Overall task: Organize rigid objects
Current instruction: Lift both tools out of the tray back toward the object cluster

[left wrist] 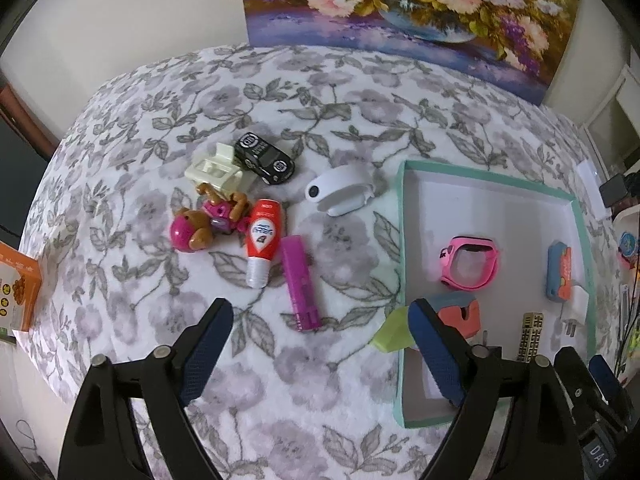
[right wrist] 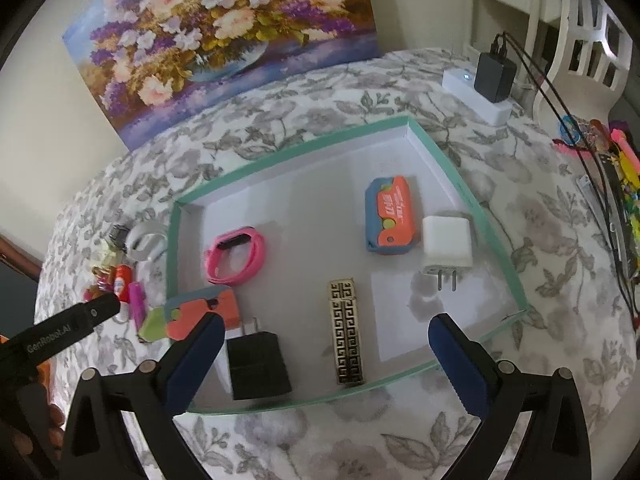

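A teal-rimmed white tray (left wrist: 402, 216) (right wrist: 288, 150) lies on the floral cloth. In it are a pink watch (left wrist: 471, 263) (right wrist: 236, 255), a blue-orange case (right wrist: 392, 215), a white plug (right wrist: 446, 246), a gold patterned bar (right wrist: 346, 336), a black charger (right wrist: 258, 364) and an orange-blue toy (right wrist: 204, 312) over the rim. Left of the tray lie a purple tube (left wrist: 300, 282), a red bottle (left wrist: 262, 246), a pink dog toy (left wrist: 208, 220), a cream block (left wrist: 216, 170), a black car (left wrist: 264, 156) and a white band (left wrist: 342, 192). My left gripper (left wrist: 320, 354) is open above the cloth near the purple tube. My right gripper (right wrist: 326, 356) is open above the tray's near edge.
A flower painting (right wrist: 224, 40) leans on the wall behind. A white box with a black adapter (right wrist: 494, 76) and cables sit at the far right. An orange box (left wrist: 20, 292) stands at the left edge. Colourful clutter (right wrist: 616, 168) lies off the right side.
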The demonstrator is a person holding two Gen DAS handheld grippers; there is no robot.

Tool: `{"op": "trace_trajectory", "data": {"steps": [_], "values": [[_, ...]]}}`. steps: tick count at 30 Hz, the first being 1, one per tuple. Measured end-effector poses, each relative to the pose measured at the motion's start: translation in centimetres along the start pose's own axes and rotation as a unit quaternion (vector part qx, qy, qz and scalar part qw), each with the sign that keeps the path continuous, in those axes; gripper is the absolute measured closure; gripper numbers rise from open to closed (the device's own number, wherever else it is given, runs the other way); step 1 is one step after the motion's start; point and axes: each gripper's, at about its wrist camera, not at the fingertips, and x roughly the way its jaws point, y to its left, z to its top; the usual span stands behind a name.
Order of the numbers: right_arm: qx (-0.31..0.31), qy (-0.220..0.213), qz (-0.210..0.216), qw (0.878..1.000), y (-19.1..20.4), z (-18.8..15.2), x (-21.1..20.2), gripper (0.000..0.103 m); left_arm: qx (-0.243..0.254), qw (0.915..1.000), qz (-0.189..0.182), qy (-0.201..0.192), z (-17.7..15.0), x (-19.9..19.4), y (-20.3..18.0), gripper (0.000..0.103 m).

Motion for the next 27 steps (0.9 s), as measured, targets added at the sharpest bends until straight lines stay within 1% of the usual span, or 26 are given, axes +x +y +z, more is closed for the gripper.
{"op": "trace_trajectory", "data": {"steps": [1, 4, 6, 9, 10, 12, 15, 19, 22, 25, 27], "values": [[0.000, -0.006, 0.001, 1.000, 0.2, 0.0, -0.3, 0.000, -0.002, 1.0000, -0.001, -0.007, 0.0, -0.4, 0.3, 0.005], [-0.001, -0.026, 0.004, 1.000, 0.8, 0.2, -0.9, 0.000, -0.007, 0.9998, 0.001, -0.018, 0.1, -0.8, 1.2, 0.005], [0.003, -0.031, 0.009, 0.999, 1.3, 0.7, -0.7, 0.000, -0.017, 0.9996, 0.002, -0.021, 0.6, -0.7, 1.9, 0.005], [-0.004, -0.045, 0.017, 0.999, 2.7, 2.7, -0.1, 0.000, -0.034, 0.9990, -0.001, -0.029, 2.2, -0.1, 3.1, 0.005], [-0.016, -0.060, 0.018, 0.998, 3.6, 3.7, 0.2, 0.000, -0.040, 0.9989, -0.003, -0.026, 2.9, 0.4, 3.5, 0.005], [-0.032, -0.072, 0.012, 0.997, 5.2, 5.3, 1.0, 0.000, -0.059, 0.9981, -0.006, -0.015, 4.6, 1.5, 4.7, 0.005], [-0.048, -0.065, 0.025, 0.996, 7.8, 7.2, 2.1, 0.000, -0.088, 0.9957, -0.007, -0.028, 6.3, 1.6, 6.9, 0.005], [-0.094, -0.059, 0.042, 0.993, 11.4, 7.7, 2.8, 0.000, -0.123, 0.9913, -0.006, -0.047, 6.5, 1.3, 9.4, 0.005], [-0.109, -0.043, 0.054, 0.992, 13.2, 7.4, 3.4, 0.000, -0.143, 0.9890, -0.017, -0.033, 6.4, 2.0, 11.3, 0.005], [-0.124, -0.029, 0.081, 0.989, 14.9, 7.3, 4.3, 0.000, -0.166, 0.9855, -0.026, -0.027, 6.3, 2.7, 13.2, 0.005], [-0.139, -0.024, 0.080, 0.987, 15.8, 7.1, 4.7, 0.000, -0.174, 0.9841, -0.030, -0.022, 6.3, 3.6, 14.5, 0.005]]}}
